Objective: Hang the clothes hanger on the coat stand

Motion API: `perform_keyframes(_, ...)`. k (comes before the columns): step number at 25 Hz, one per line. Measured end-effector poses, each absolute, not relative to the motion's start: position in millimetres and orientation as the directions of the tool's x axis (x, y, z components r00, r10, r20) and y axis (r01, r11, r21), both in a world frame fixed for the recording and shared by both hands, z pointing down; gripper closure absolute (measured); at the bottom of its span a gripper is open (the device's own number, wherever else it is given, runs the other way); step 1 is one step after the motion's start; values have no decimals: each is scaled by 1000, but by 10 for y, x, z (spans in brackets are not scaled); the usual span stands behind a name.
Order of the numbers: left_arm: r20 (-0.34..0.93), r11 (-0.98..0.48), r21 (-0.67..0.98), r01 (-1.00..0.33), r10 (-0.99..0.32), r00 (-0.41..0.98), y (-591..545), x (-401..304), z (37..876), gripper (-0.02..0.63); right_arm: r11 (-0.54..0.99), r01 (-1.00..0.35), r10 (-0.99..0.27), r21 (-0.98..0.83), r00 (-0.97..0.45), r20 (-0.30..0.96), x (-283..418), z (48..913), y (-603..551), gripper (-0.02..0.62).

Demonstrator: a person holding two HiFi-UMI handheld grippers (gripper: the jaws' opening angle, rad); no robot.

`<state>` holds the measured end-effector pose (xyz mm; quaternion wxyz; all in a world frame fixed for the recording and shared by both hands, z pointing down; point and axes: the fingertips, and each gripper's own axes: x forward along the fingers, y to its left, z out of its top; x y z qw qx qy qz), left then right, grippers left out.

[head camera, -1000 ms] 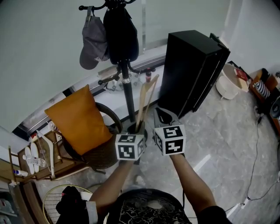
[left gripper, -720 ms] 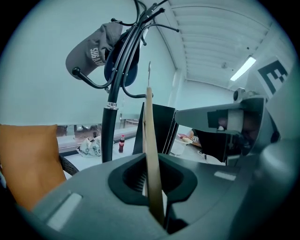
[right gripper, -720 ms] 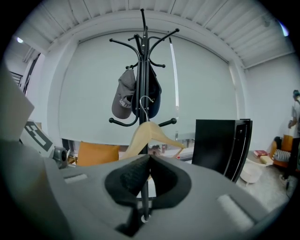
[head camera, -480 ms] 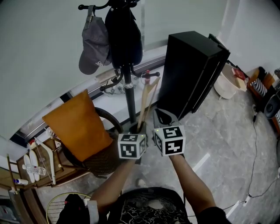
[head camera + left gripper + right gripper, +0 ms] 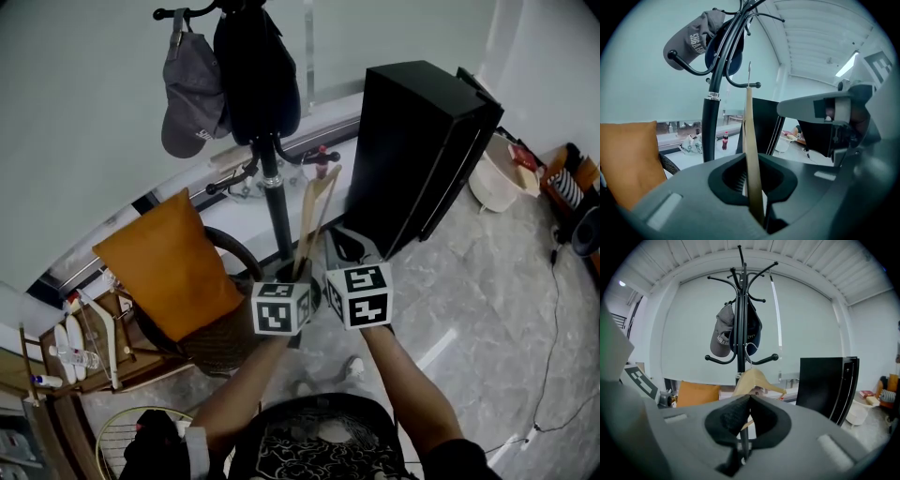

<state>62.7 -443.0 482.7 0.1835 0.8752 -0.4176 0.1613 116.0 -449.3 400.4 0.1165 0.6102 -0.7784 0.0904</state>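
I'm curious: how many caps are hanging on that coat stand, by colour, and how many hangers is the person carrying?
Grey cap: 1
Dark cap: 1
Wooden hanger, carried, not yet hung: 1
Total: 3

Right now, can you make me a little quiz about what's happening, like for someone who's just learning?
1. True or false: the hanger already hangs on the coat stand.
2. What is the left gripper clamped on? A the cushion, B the hanger, C the bottle.
3. What grey thing hangs from a hook of the coat stand?

Key: 1 false, it is held up beside the pole. 2 B. 3 a cap.
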Motion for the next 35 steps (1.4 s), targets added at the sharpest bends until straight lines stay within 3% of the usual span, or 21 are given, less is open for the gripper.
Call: perform_keyframes(35,500,-453,195,-870,-717,486,-4731,853,5173,577,379,-925,-871,-31,-367,326,1382,4253,-4916,595)
